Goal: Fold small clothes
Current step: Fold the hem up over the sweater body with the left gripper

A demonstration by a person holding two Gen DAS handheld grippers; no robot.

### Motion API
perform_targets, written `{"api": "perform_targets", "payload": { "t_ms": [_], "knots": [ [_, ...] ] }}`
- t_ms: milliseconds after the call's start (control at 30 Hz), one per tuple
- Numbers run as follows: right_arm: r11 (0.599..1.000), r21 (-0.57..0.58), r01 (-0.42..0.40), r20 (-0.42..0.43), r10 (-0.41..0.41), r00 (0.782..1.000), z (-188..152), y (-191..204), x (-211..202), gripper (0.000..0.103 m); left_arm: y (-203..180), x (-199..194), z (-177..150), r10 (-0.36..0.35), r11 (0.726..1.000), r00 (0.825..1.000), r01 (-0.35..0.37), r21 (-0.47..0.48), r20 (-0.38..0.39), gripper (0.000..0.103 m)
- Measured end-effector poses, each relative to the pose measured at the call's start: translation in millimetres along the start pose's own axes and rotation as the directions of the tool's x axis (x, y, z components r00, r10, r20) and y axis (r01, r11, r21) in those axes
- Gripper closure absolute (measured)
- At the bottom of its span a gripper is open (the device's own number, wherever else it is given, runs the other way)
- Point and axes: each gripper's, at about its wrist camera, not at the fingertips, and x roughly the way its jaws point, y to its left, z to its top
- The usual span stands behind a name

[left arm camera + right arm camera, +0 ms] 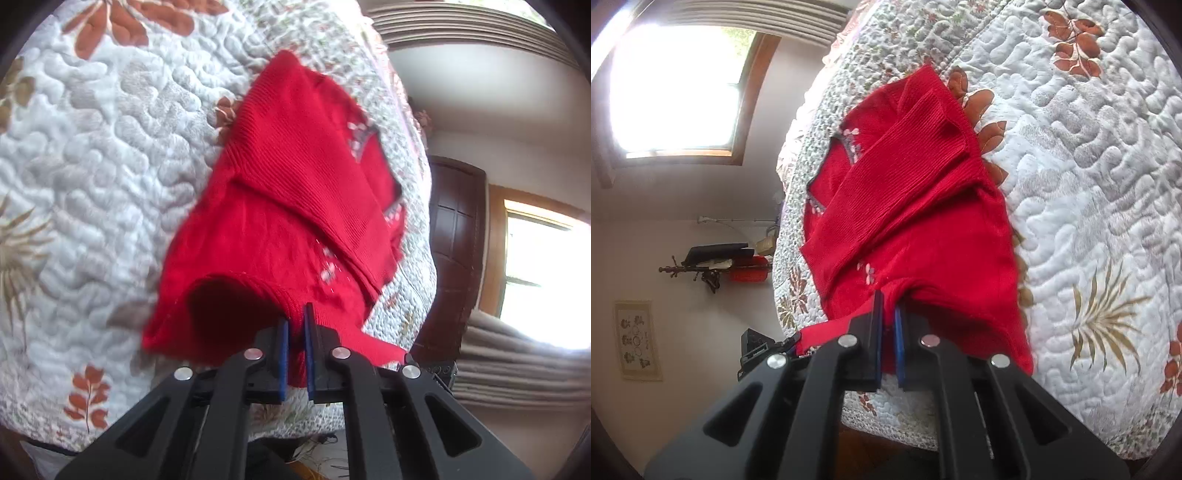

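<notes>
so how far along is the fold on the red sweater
Partway. Done: both sleeves lie folded in over the red knit sweater on the quilted bedspread. In hand: the left gripper and right gripper each pinch its near hem, lifted. Left: carrying that hem over toward the collar end and flattening.

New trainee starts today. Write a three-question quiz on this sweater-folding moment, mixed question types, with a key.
1. True or false: the left hand-held gripper is shut on the red sweater.
2. Where do the sleeves lie? A) spread out to the sides B) folded across the body C) off the quilt
3. Fill in: the right hand-held gripper pinches the sweater's near ____.

Key: 1 true; 2 B; 3 edge
</notes>
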Motion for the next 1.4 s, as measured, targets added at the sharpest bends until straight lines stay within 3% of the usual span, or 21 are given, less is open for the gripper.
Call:
{"api": "perform_targets", "payload": {
  "t_ms": [167, 300, 367, 433, 500, 567, 700, 800, 867, 1067, 1167, 1200, 1267, 1333, 1400],
  "knots": [
    [0.996, -0.009, 0.085, -0.061, -0.085, 0.995, 43, -14, 50, 0.099, 26, 40, 34, 0.030, 0.996, 0.999, -0.031, -0.080, -0.013, 0.095],
    [0.994, -0.024, 0.105, -0.113, -0.107, 0.988, 60, -17, 69, 0.083, 34, 46, 41, 0.032, 0.992, 0.999, -0.032, -0.120, 0.001, 0.076],
    [0.995, -0.048, 0.082, -0.099, -0.086, 0.991, 62, -8, 56, 0.069, 24, 35, 39, 0.060, 0.995, 0.998, -0.058, -0.080, 0.021, 0.061],
    [0.993, -0.098, 0.071, -0.075, -0.078, 0.994, 64, 5, 38, 0.068, 6, 19, 35, 0.119, 0.993, 0.991, -0.120, 0.006, 0.055, 0.046],
    [0.980, -0.168, 0.107, -0.048, -0.117, 0.992, 63, 17, 23, 0.068, -13, 7, 33, 0.178, 0.977, 0.980, -0.187, 0.107, 0.086, 0.043],
    [0.941, -0.275, 0.195, -0.019, -0.208, 0.978, 60, 28, 19, 0.068, -33, 7, 31, 0.258, 0.932, 0.960, -0.278, 0.233, 0.112, 0.041],
    [0.834, -0.454, 0.312, -0.012, -0.356, 0.935, 48, 34, 51, 0.068, -61, 30, 32, 0.374, 0.789, 0.915, -0.399, 0.467, 0.149, 0.040],
    [0.779, -0.521, 0.348, -0.007, -0.412, 0.911, 42, 29, 77, 0.068, -64, 56, 33, 0.452, 0.690, 0.876, -0.462, 0.558, 0.167, 0.040],
    [0.765, -0.536, 0.357, -0.001, -0.423, 0.906, 42, 25, 87, 0.068, -66, 67, 38, 0.474, 0.659, 0.862, -0.482, 0.577, 0.180, 0.040],
    [0.755, -0.549, 0.358, -0.014, -0.436, 0.900, 44, 19, 98, 0.068, -66, 84, 50, 0.466, 0.640, 0.862, -0.485, 0.596, 0.200, 0.041],
    [0.763, -0.544, 0.349, -0.014, -0.424, 0.906, 45, 22, 100, 0.068, -68, 88, 45, 0.470, 0.607, 0.850, -0.508, 0.611, 0.239, 0.053],
    [0.764, -0.543, 0.349, -0.012, -0.422, 0.907, 44, 24, 100, 0.068, -68, 88, 44, 0.477, 0.591, 0.841, -0.522, 0.615, 0.255, 0.060],
    [0.767, -0.539, 0.349, -0.008, -0.418, 0.908, 42, 26, 100, 0.068, -71, 87, 41, 0.480, 0.560, 0.830, -0.540, 0.628, 0.286, 0.063],
    [0.771, -0.536, 0.344, -0.009, -0.413, 0.911, 41, 29, 104, 0.068, -75, 83, 38, 0.480, 0.504, 0.813, -0.563, 0.655, 0.329, 0.063],
    [0.769, -0.539, 0.343, -0.009, -0.412, 0.911, 40, 33, 108, 0.068, -80, 88, 34, 0.478, 0.454, 0.808, -0.564, 0.690, 0.345, 0.062]
  ]
}}
